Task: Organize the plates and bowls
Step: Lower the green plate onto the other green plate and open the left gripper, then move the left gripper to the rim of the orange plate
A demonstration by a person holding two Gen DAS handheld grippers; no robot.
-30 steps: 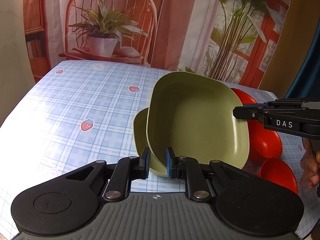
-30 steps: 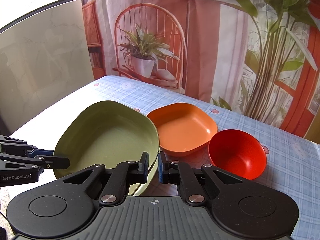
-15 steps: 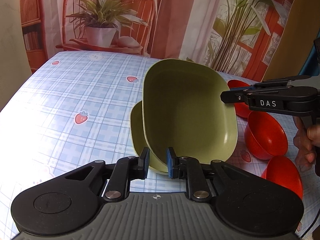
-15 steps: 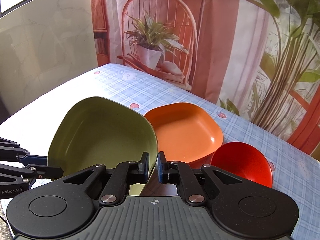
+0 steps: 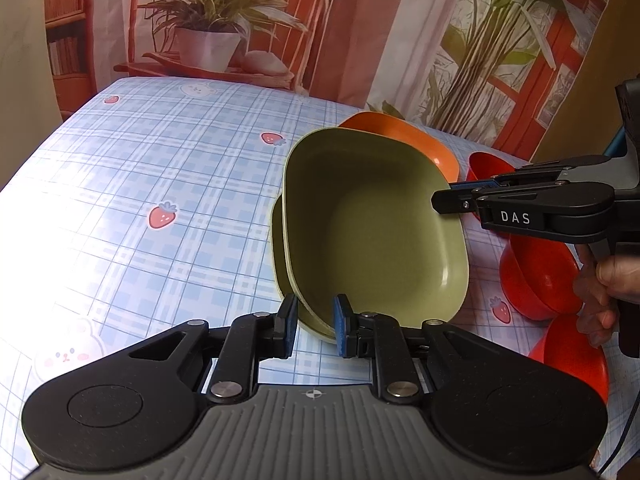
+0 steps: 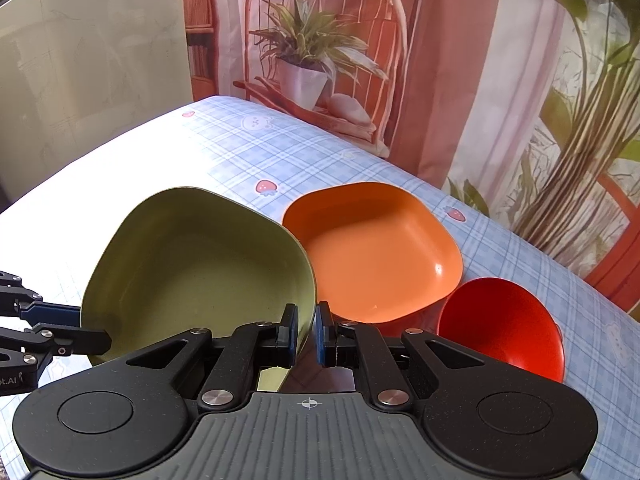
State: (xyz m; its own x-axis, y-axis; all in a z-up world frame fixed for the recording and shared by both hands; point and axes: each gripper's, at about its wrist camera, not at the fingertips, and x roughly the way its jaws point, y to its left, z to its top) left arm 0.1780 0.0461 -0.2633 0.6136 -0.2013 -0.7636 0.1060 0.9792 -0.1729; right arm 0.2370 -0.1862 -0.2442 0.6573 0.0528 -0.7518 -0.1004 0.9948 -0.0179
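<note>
Item: green plate (image 5: 372, 228), which I have carried nearer the orange plate (image 6: 372, 252). Left gripper (image 5: 316, 320) and right gripper (image 6: 307, 330) jaws stay clenched on its rims; stacking nearly done.

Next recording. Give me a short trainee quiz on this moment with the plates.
1. True or false: the left gripper and the right gripper both clamp the rim of the upper green plate.
2. What sits directly under that plate? A) a glass lid B) a lower green plate C) a metal tray
3. Fill in: the empty plate lying on the cloth just beyond the green pair is coloured ___.

Key: 1 true. 2 B. 3 orange, the orange plate.
</note>
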